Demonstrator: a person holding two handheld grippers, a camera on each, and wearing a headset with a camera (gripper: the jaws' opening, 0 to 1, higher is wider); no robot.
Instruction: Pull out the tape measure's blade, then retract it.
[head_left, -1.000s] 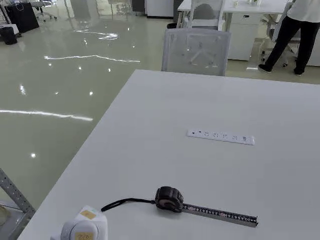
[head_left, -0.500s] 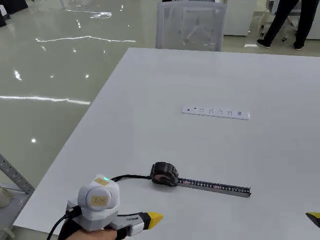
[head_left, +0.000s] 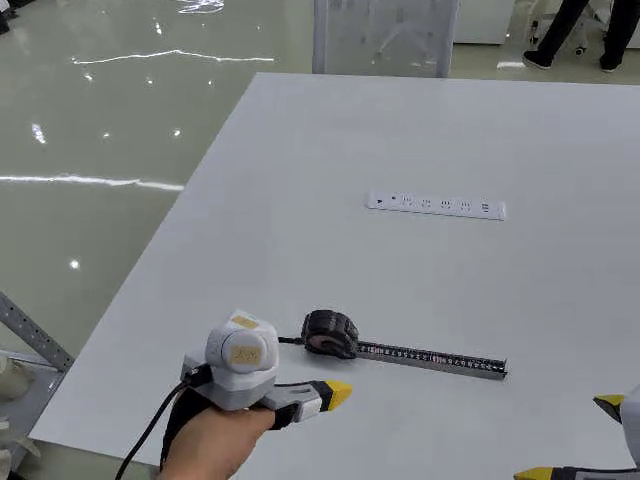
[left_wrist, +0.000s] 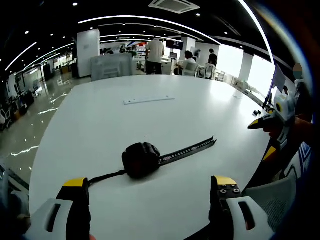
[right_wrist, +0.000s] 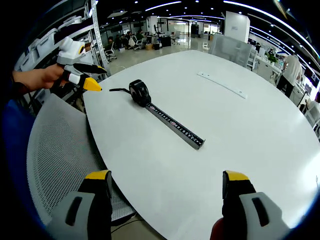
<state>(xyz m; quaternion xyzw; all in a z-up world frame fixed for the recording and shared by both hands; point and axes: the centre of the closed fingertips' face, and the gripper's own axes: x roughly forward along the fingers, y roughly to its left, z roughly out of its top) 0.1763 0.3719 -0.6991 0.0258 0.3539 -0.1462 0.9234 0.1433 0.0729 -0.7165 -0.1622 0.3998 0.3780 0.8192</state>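
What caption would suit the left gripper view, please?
Open left gripper faces a tape measure, blade extended, on a white table.

Black tape measure (head_left: 330, 333), white table (head_left: 400, 280)

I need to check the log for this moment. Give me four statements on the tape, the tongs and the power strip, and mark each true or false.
1. The tape has its blade out, lying on the table. True.
2. The left tongs grip the tape. False: they are open, short of it and not touching it.
3. The strip lies apart from the tape, farther up the table. True.
4. The right tongs are shut on the blade's tip. False: they are open, hold nothing and are clear of the blade.
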